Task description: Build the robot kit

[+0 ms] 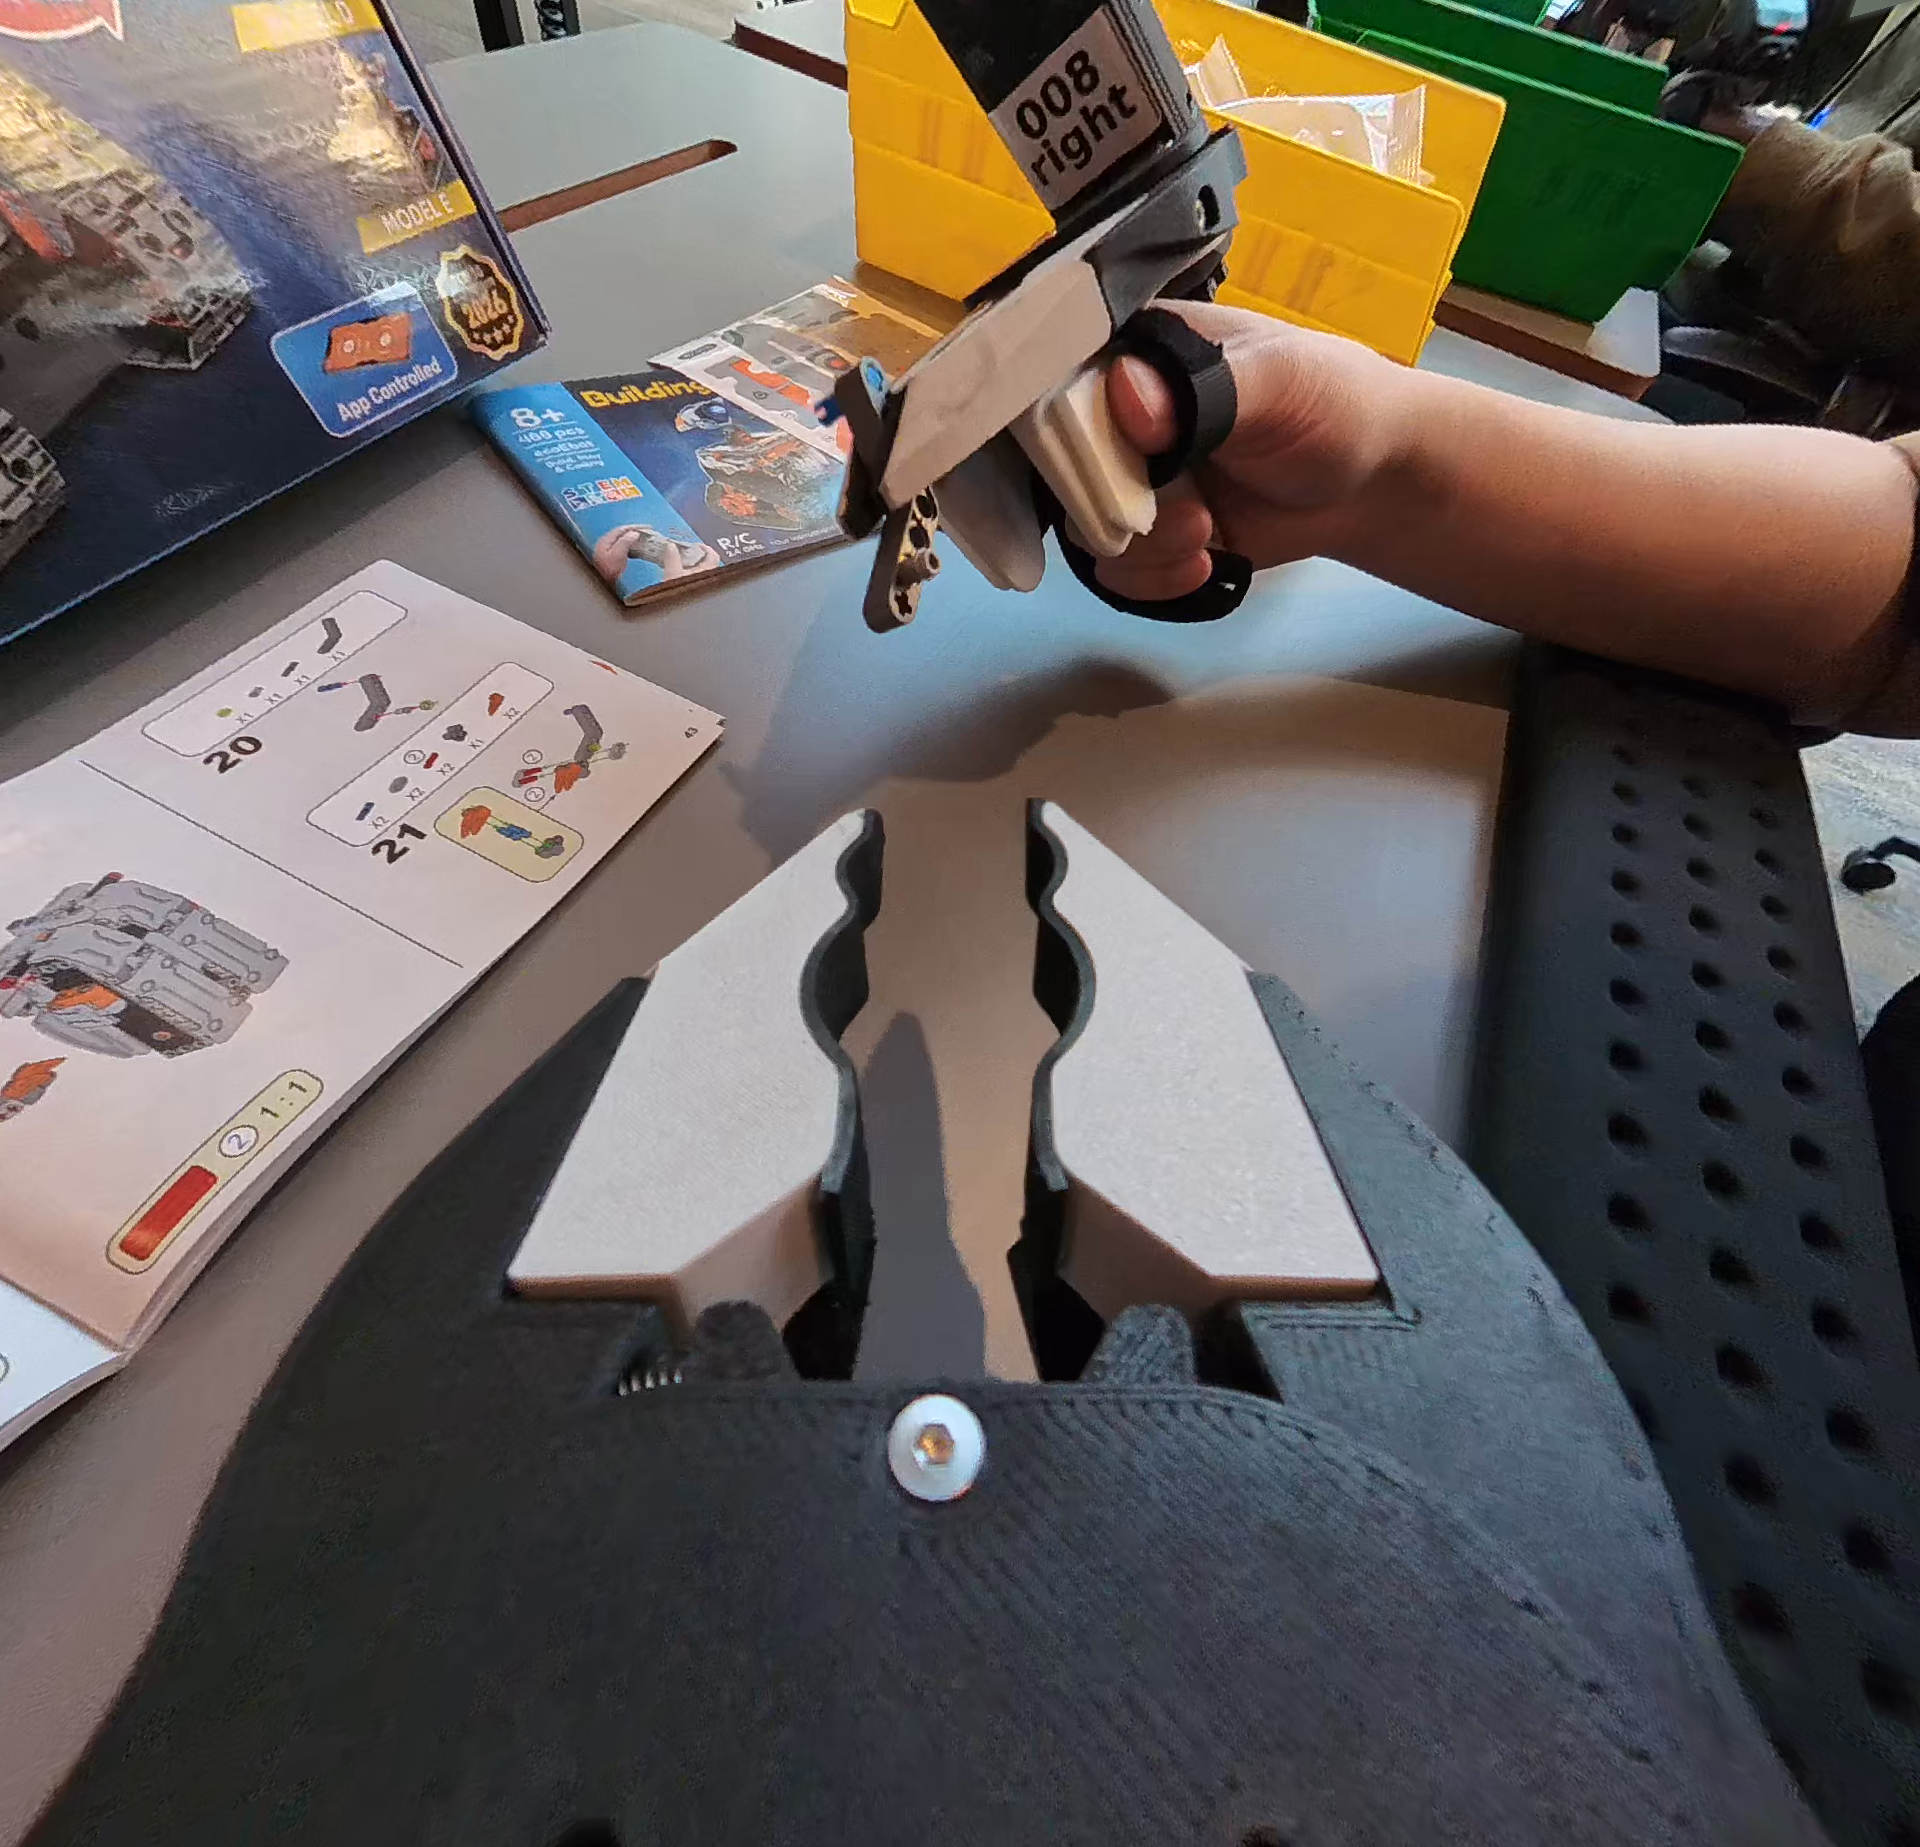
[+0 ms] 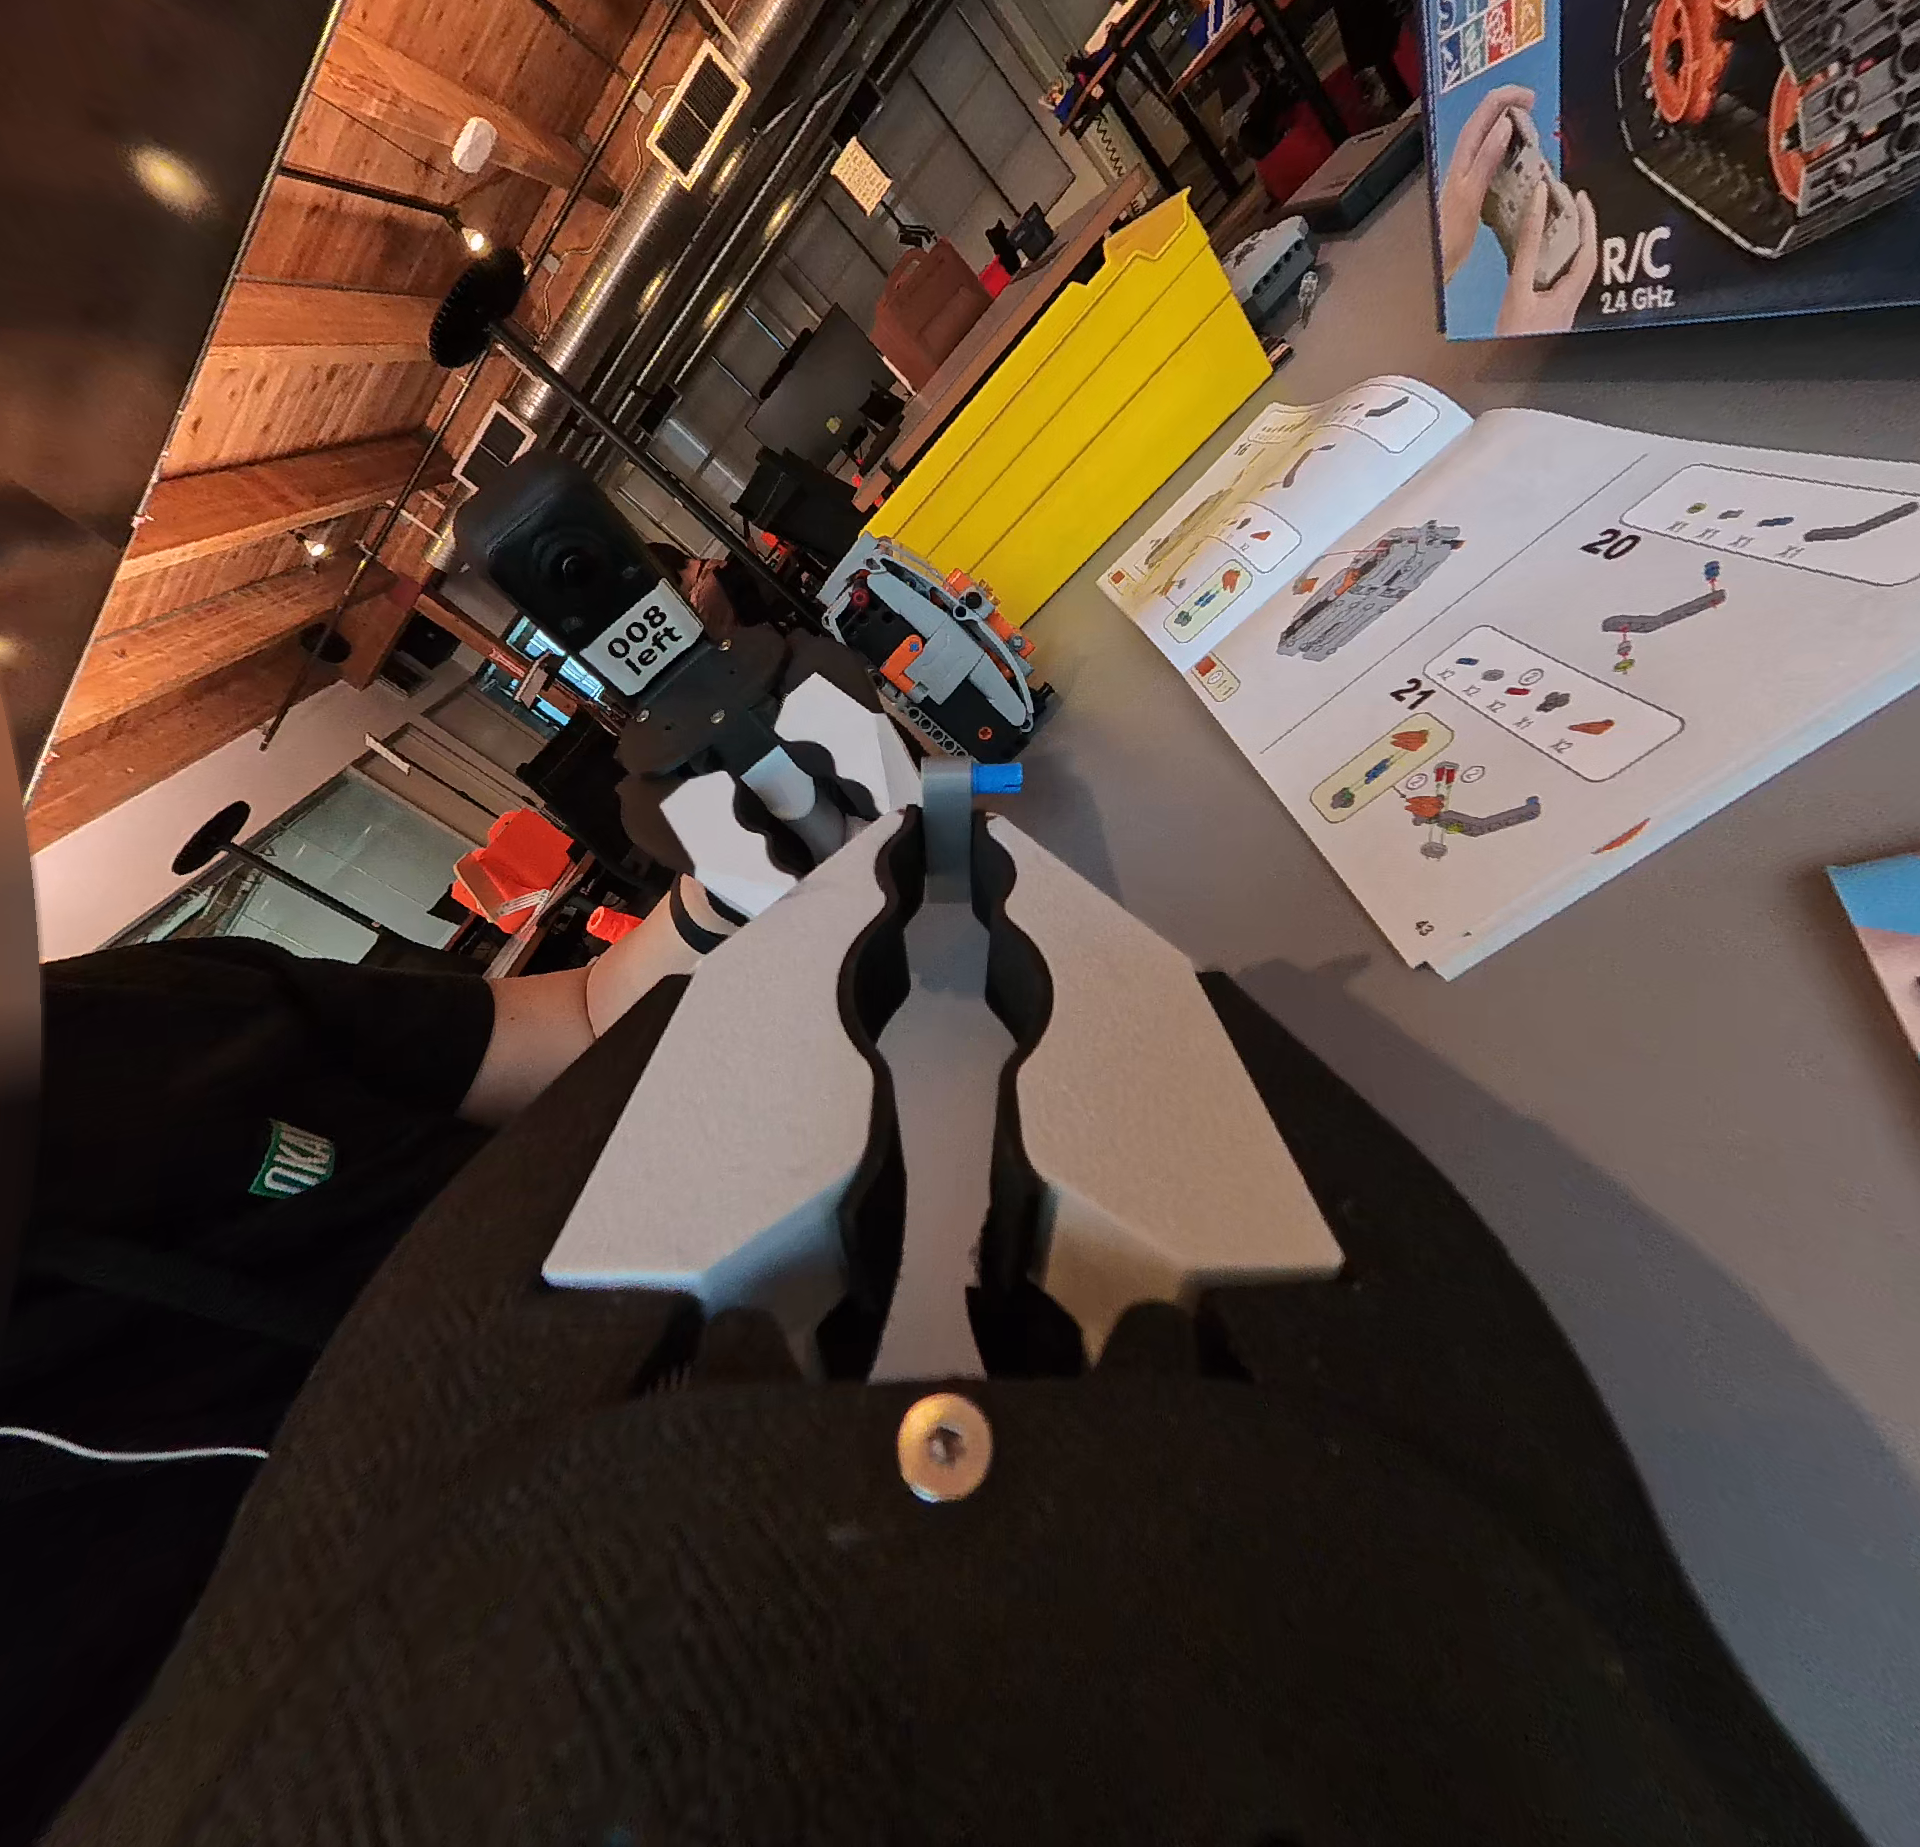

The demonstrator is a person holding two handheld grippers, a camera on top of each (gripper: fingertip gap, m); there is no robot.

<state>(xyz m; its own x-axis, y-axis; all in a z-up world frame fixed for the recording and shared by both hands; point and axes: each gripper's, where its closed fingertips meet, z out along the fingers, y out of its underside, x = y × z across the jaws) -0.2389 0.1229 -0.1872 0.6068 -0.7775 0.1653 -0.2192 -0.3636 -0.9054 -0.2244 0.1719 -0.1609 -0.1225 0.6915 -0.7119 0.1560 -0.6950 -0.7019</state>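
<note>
While the right tongs [image 2: 948, 841] grip a grey beam [image 1: 906, 561], seemingly blue-pinned, the left tongs [image 1: 954, 831] hover parted, empty, above the desk [image 1: 1195, 644].

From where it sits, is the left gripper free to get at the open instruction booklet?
Probably yes: the left gripper is open and empty above the table, and the open instruction booklet lies flat beside it, nothing between.

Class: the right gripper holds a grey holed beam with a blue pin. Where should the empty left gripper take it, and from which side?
Grip the grey beam on its free lower end, below the right gripper, coming from underneath. That end hangs clear above the table, while the blue pin occupies the clamped end.
</note>
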